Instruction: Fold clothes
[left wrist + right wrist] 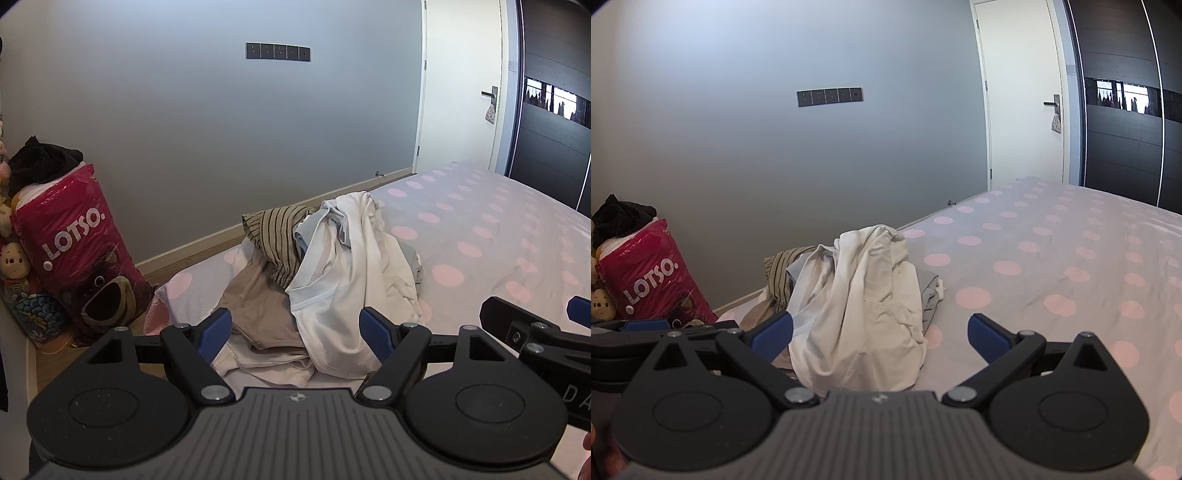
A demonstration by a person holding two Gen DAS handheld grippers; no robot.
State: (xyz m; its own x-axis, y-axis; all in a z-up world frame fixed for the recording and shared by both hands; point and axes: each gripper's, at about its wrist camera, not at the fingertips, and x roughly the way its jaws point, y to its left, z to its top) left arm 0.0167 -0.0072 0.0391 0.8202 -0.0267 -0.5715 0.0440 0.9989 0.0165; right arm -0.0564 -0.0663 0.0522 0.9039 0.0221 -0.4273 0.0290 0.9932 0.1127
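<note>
**Both grippers spread wide over the laundry heap**

The crumpled pile of clothes (317, 280) sits at the near left corner of the bed with the grey sheet dotted in pink (480, 229), topped by a white cotton T-shirt (343, 295) draped over everything. The left wrist view opens up what lies beneath: an olive top with dark stripes (277, 240), a pale blue garment (304, 232) and a beige one (258, 306) flattened at the bottom. From the right wrist view the white shirt hides most of that, but a grey garment (929, 291) peeks out at its right edge.

The left gripper (295, 332) hangs just short of the pile, blue-padded fingers (216, 334) far apart, nothing between them. The right gripper (881, 334) is equally wide and empty, beside the left.

On the floor by the wall stands a magenta "LOTSO" plastic bag (77, 251) with dark cloth on top.
</note>
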